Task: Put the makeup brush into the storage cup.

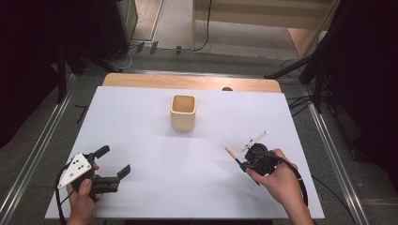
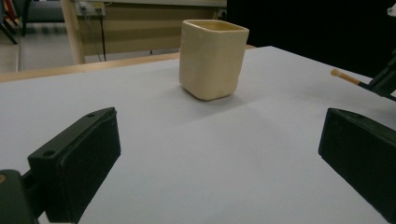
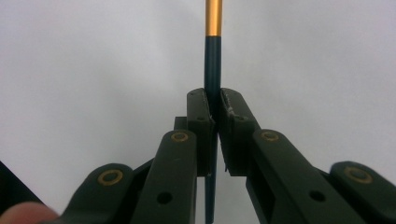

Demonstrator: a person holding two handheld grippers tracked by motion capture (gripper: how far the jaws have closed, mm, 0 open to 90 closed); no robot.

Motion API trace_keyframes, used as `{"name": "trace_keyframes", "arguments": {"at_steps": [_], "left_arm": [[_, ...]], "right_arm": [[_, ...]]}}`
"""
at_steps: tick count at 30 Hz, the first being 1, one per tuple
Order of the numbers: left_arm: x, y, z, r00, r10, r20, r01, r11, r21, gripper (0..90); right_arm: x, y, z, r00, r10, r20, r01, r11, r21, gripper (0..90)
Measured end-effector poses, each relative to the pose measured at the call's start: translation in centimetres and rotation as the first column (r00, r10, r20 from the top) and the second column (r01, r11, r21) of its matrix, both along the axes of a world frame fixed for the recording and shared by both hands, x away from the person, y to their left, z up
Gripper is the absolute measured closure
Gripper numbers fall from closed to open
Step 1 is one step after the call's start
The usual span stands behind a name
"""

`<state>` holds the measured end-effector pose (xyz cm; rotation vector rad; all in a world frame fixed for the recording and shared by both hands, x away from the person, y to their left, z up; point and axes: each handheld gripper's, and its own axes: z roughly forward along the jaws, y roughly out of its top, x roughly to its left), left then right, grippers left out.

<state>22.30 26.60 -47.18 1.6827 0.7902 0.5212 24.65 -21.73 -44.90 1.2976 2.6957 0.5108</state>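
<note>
The right tongs are clenched on a slim brush, near the right edge of the worktop. In the right gripper view the pads pinch its dark, round handle along their length, so the gold ferrule and pale tip point out ahead, probably to steer that end into the cup. The cup, a cream, glossy, square-sided ceramic piece with rounded corners, stands upright and open-topped toward the worktop's far edge, well apart from the brush. The left tongs rest released near the near-left corner, jaws wide with nothing between them, aimed at the cup as if ready to steady it. The worktop is smooth, matt white
</note>
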Motion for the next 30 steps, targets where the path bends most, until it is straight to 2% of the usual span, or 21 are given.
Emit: {"name": "trace_keyframes", "arguments": {"at_steps": [1, 2, 3, 4, 5, 8, 9, 14, 24, 28, 30], "left_arm": [[0.1, -0.4, 0.2, 1.0000, -0.005, 0.003, 0.005, 1.0000, -0.003, 0.0], [0.1, -0.4, 0.2, 1.0000, -0.005, 0.003, 0.005, 1.0000, -0.003, 0.0], [0.1, -0.7, 0.4, 0.9999, -0.007, 0.008, 0.007, 1.0000, -0.001, 0.0], [0.2, -0.9, 0.5, 0.9999, -0.011, 0.010, 0.011, 0.9999, 0.000, 0.0], [0.3, -1.2, 0.6, 0.9998, -0.015, 0.009, 0.015, 0.9999, -0.004, 0.0], [0.5, -1.9, 0.9, 0.9995, -0.027, 0.015, 0.027, 0.9996, -0.009, 0.0], [0.7, -2.3, 1.1, 0.9992, -0.036, 0.016, 0.036, 0.9993, -0.006, 0.0], [1.1, -3.1, 1.2, 0.9987, -0.050, 0.015, 0.050, 0.9988, -0.004, 0.0], [2.2, -4.9, 2.2, 0.9967, -0.078, 0.022, 0.078, 0.9968, -0.017, 0.0], [2.4, -5.5, 2.3, 0.9956, -0.090, 0.026, 0.090, 0.9959, -0.010, 0.0], [2.6, -5.9, 2.4, 0.9949, -0.097, 0.028, 0.097, 0.9952, -0.012, 0.0]], "right_arm": [[-0.1, -0.2, 0.4, 0.9996, -0.006, 0.029, 0.005, 0.9996, 0.028, 84.5], [-0.1, -0.2, 0.4, 0.9996, -0.006, 0.029, 0.005, 0.9996, 0.028, 84.5], [-0.2, -0.4, 0.8, 0.9984, -0.005, 0.055, 0.001, 0.9977, 0.068, 84.6], [-0.2, -0.4, 0.8, 0.9984, -0.005, 0.055, 0.001, 0.9977, 0.068, 84.6], [-0.2, -0.5, 1.0, 0.9970, -0.003, 0.077, -0.005, 0.9955, 0.095, 84.6], [-0.3, -0.5, 1.2, 0.9953, -0.004, 0.097, -0.007, 0.9926, 0.121, 84.5], [-0.4, -0.4, 1.3, 0.9932, -0.009, 0.116, -0.007, 0.9906, 0.137, 84.5], [-0.4, -0.2, 1.7, 0.9876, -0.005, 0.157, -0.027, 0.9795, 0.200, 84.5], [-0.1, 0.6, 2.2, 0.9740, -0.007, 0.226, -0.053, 0.9655, 0.255, 84.5], [-0.1, 0.9, 2.4, 0.9721, -0.012, 0.234, -0.053, 0.9616, 0.269, 84.6], [0.0, 0.9, 2.5, 0.9700, -0.019, 0.242, -0.053, 0.9566, 0.287, 84.6]]}}
